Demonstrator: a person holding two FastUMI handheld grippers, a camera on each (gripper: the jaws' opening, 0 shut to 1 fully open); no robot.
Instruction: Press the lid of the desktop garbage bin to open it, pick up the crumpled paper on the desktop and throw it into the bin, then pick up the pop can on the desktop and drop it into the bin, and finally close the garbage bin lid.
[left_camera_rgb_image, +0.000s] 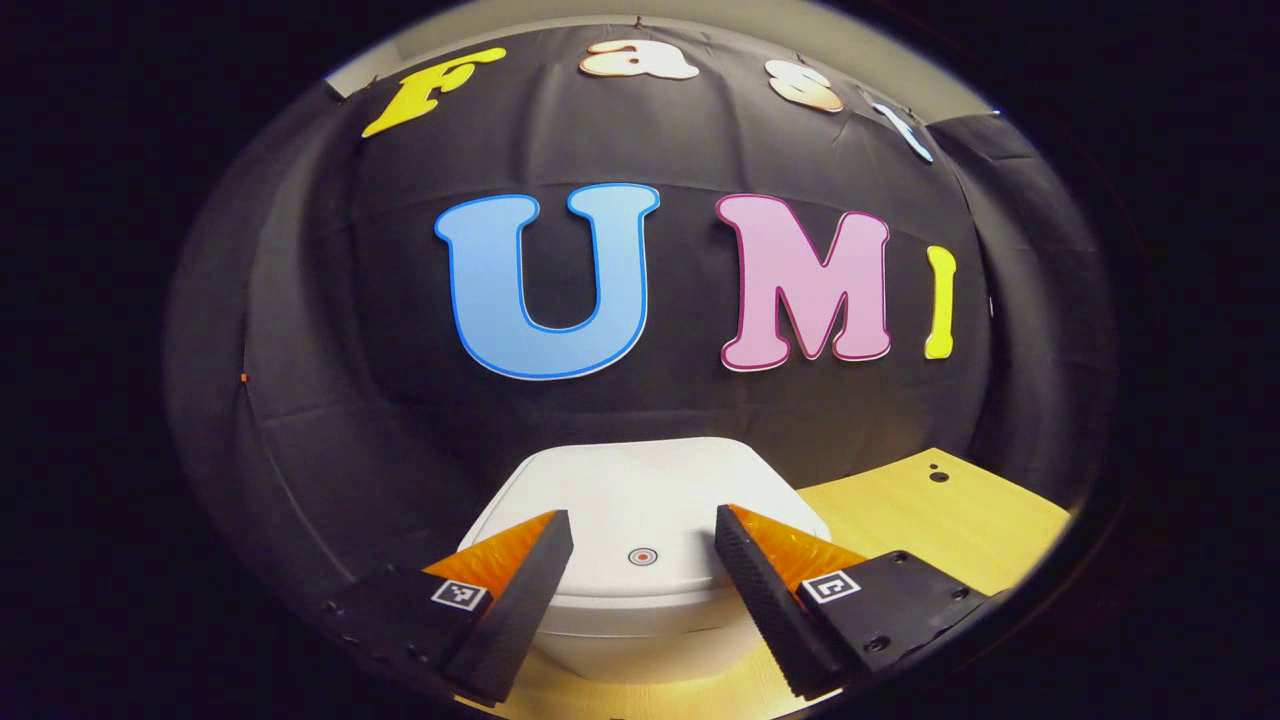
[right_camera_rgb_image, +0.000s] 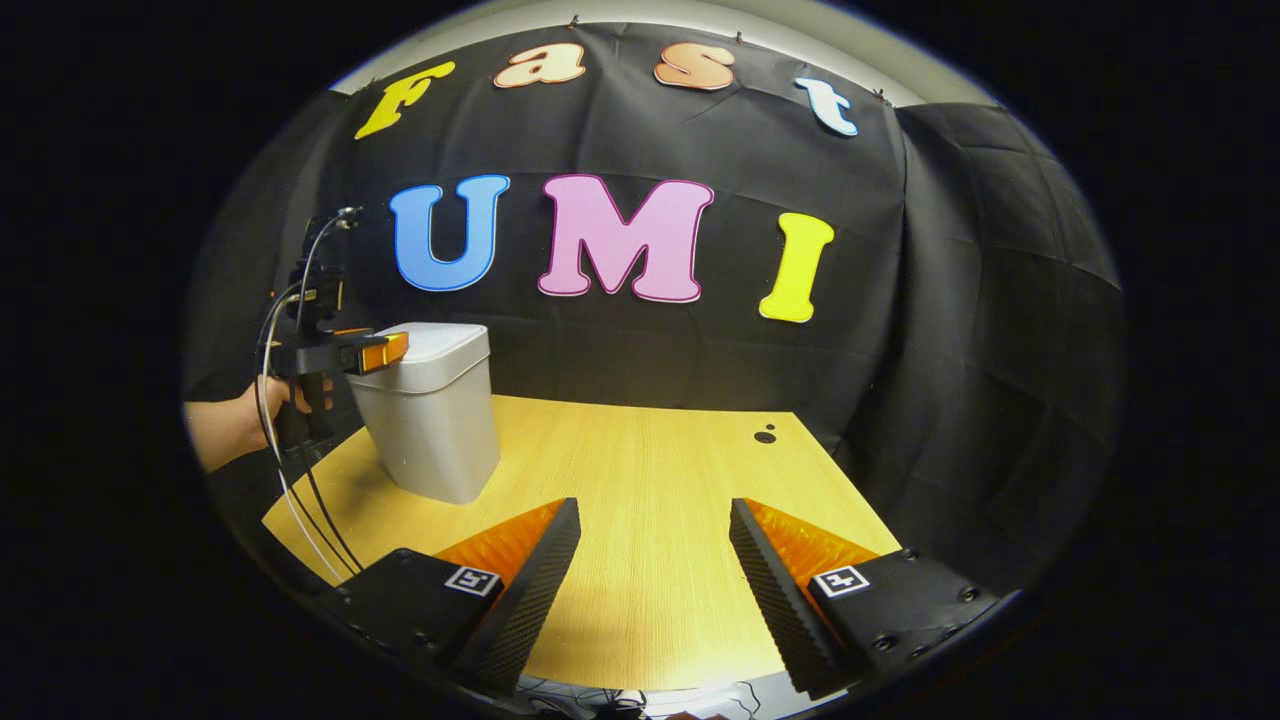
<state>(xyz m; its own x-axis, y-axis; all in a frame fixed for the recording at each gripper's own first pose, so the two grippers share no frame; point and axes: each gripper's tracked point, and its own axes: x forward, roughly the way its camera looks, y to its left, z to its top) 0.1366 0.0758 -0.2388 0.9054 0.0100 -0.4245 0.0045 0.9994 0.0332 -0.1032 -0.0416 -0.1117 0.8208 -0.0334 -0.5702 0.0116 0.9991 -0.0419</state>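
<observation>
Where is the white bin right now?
The white plastic bin, lid shut, stands at the wooden table's far left in the right gripper view, the left tongs at its lid.

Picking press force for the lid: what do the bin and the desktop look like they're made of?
Bin: probably plastic, white, smooth with a soft sheen and rounded moulded edges. Its lid looks the same, shut. Desktop: pale wood or wood-look laminate, fine straight grain, matte; which one isn't clear.

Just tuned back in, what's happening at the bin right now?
A person holds a gripper in each hand. The left gripper is open and sits at the top of the white bin, fingers either side of the round mark on its closed lid. Whether it touches the lid is unclear. The right gripper hangs open above bare wooden table, holding nothing.
</observation>
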